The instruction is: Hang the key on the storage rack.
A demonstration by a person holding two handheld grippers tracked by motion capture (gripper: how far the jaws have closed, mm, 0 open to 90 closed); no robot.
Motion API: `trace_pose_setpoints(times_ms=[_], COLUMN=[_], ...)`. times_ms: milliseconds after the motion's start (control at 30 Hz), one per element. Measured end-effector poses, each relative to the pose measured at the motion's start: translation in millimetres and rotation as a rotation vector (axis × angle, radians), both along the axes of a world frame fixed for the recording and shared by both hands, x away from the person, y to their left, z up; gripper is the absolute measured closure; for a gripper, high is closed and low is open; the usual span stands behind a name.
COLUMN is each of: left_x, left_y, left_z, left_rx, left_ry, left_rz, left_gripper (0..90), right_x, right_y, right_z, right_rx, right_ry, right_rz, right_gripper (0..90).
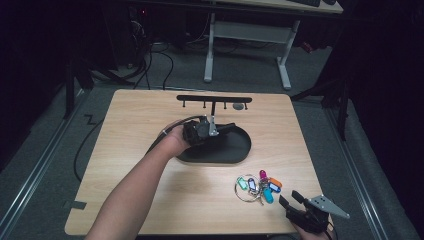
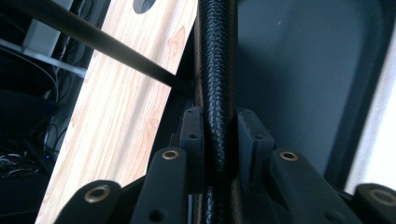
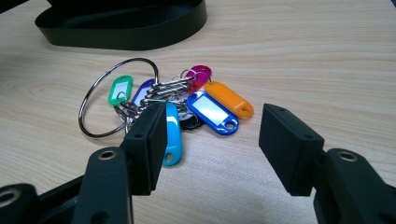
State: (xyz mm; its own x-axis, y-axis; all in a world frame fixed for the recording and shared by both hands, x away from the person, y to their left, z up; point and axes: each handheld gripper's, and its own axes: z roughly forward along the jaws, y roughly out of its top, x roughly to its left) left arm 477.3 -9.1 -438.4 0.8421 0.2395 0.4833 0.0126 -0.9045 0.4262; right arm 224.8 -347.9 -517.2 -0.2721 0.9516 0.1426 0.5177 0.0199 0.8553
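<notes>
No readable text anywhere.

The key tags (image 3: pixel 212 109) beside the metal ring (image 3: pixel 116 95) have white label windows, but these look blank; no brand, number or sign can be read on the tray (image 3: pixel 126 23) beyond the ring.

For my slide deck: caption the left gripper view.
Left gripper shut on a black braided cord, above a dark tray on the wooden table.

The left gripper (image 1: pixel 226 128) is over the black tray (image 1: pixel 239 150) on the wooden table (image 1: pixel 140 130). The right gripper (image 1: pixel 291 199) sits at the near edge, just beside a ring of colourful key tags (image 1: pixel 257 187).
</notes>
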Motion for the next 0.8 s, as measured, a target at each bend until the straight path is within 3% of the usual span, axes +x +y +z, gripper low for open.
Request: trace_pose_setpoints(times_ms=[100, 267, 400, 567, 800], left_x=[1.0, -0.2, -3.3, -11.1, -22.7], left_y=[-0.9, -2.6, -2.2, 0.4, 2.6], left_z=[-3.0, -10.2, -13.6, -14.6, -22.7], left_rx=[0.02, 0.051, 0.057, 0.014, 0.006], left_ry=[-0.043, -0.044, -0.025, 0.011, 0.046], left_rz=[-0.016, -0.037, -0.039, -0.006, -0.006], left_gripper=[74.9, 74.6, 73.7, 66.3, 63.8], right_x=[0.5, 1.3, 1.6, 2.7, 2.8], right_y=[0.4, 0.6, 1.7, 3.9, 7.4], right_z=[-0.5, -0.9, -1.0, -1.2, -0.4], right_rx=[0.0, 0.001, -0.001, -0.01, -0.018], right_ry=[0.004, 0.014, 0.017, 0.018, 0.019], right_rz=[0.005, 0.01, 0.012, 0.022, 0.025], right_gripper=[42.1, 42.0, 42.0, 42.1, 42.0])
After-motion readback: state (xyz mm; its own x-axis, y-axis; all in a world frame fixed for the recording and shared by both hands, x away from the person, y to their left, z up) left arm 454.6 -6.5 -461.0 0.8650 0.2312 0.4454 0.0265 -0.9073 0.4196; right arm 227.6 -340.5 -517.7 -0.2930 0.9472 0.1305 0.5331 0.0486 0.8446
